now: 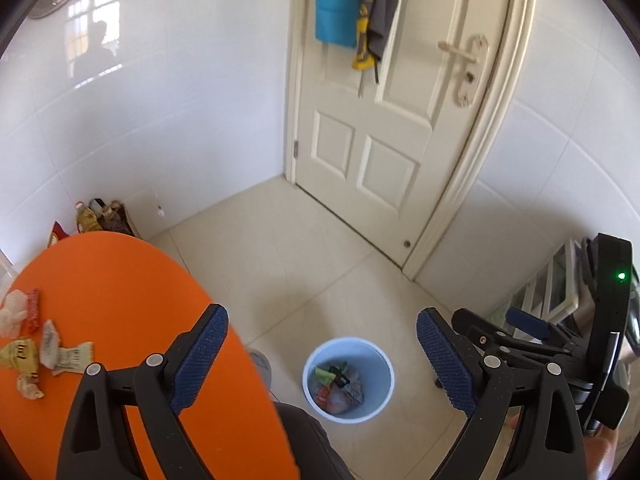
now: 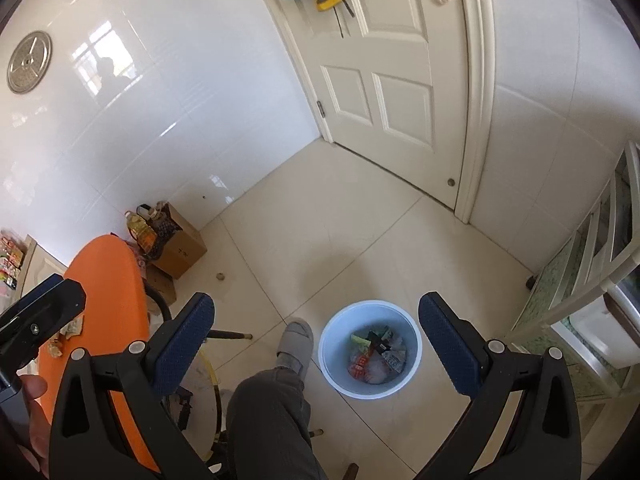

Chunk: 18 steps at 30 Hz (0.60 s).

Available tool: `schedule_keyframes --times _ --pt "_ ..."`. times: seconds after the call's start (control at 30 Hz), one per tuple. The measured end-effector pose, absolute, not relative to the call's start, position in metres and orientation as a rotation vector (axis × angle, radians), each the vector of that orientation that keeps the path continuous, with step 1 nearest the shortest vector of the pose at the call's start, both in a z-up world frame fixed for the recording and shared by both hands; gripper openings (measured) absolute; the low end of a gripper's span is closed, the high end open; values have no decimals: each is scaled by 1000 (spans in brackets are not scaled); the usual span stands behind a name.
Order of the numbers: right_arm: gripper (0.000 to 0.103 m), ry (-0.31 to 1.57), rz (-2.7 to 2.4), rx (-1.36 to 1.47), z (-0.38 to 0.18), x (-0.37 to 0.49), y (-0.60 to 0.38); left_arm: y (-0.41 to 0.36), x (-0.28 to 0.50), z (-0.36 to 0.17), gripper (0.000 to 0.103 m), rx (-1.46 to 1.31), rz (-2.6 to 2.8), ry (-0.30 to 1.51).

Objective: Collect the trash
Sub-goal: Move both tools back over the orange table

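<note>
A light blue bin (image 1: 347,380) stands on the tiled floor and holds several wrappers; it also shows in the right wrist view (image 2: 370,350). Several crumpled wrappers (image 1: 36,344) lie on the round orange table (image 1: 120,300) at the left. My left gripper (image 1: 322,354) is open and empty, high above the floor between table edge and bin. My right gripper (image 2: 316,346) is open and empty, above the bin's left side. The right gripper also shows at the right edge of the left wrist view (image 1: 532,332).
A white door (image 1: 384,112) with hanging cloths stands ahead. The person's leg and grey slipper (image 2: 296,344) are beside the bin. A cardboard box and bottles (image 2: 168,240) sit by the wall behind the table. A white shelf unit (image 2: 592,300) stands at the right.
</note>
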State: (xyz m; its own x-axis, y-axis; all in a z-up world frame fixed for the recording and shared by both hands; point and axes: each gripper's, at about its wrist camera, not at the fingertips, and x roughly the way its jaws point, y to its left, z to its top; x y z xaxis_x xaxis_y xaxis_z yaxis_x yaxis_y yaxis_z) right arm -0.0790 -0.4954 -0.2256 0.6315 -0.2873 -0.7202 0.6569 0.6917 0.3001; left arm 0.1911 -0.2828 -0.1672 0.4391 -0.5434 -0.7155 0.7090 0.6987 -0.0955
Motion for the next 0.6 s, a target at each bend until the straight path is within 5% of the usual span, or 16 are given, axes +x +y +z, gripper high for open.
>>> schedule_keyframes --times 0.6 --pt "103 496 -377 323 -106 -42 -359 -79 97 -89 96 32 -564 564"
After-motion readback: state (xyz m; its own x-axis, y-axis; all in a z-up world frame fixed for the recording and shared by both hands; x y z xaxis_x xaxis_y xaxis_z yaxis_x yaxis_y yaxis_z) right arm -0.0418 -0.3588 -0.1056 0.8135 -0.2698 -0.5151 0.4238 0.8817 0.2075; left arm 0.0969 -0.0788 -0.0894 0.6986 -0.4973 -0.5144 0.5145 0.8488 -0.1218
